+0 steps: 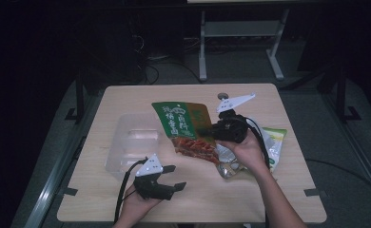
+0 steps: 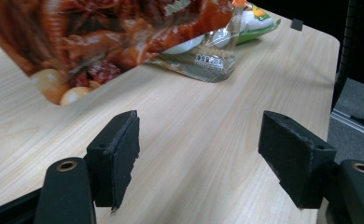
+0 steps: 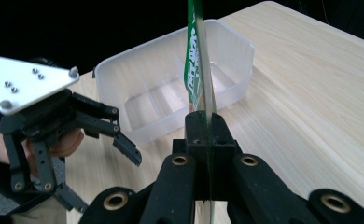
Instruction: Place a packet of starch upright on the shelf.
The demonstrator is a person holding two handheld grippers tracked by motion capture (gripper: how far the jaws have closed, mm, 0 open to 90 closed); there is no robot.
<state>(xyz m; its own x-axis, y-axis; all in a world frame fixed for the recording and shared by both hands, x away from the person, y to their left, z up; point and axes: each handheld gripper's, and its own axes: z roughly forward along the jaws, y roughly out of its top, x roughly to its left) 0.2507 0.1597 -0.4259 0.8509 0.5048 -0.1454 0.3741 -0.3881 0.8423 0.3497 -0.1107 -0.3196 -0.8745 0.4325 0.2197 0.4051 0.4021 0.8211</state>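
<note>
Jaws clamp snack bag [image 3: 196, 65]; left gripper [image 1: 170, 176] agape

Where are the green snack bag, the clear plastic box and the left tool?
green snack bag [image 1: 181, 121], high view, on its green printed upper part.
clear plastic box [image 3: 145, 63], right gripper view, on its far rim.
left tool [image 1: 171, 177], high view, midway between its open fingertips.

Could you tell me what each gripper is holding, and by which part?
The right gripper pinches the green-and-red snack bag by its thin edge. The left gripper is open and holds nothing.
</note>
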